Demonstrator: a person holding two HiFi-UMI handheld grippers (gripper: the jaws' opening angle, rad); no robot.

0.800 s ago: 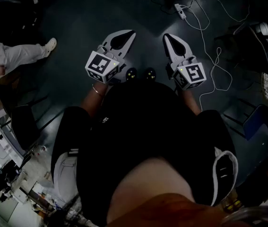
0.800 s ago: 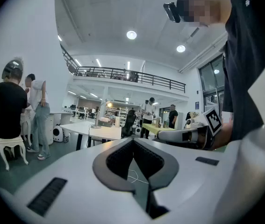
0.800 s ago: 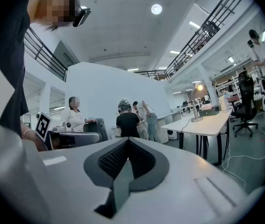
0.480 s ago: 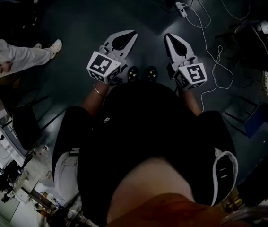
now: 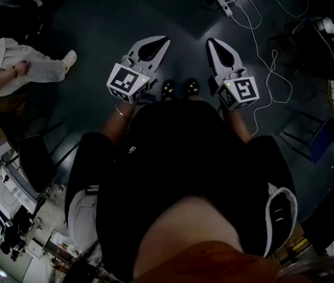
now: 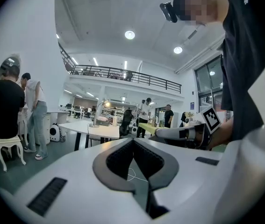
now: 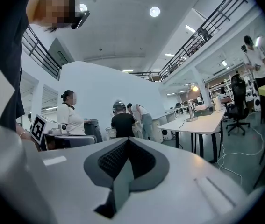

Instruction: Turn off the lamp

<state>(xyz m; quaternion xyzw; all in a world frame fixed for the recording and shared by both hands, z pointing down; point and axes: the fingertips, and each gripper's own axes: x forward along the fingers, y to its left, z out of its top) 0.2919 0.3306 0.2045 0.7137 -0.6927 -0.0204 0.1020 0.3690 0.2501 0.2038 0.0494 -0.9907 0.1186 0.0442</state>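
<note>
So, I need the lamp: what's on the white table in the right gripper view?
A lit desk lamp stands on the white table; items beside it and its switch are too small to make out.

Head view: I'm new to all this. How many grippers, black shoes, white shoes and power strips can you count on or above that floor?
Grippers: 2, the left gripper and the right gripper, both shut and empty
Black shoes: 2
White shoes: 1, on a bystander's foot
Power strips: 1
Total: 6
</note>
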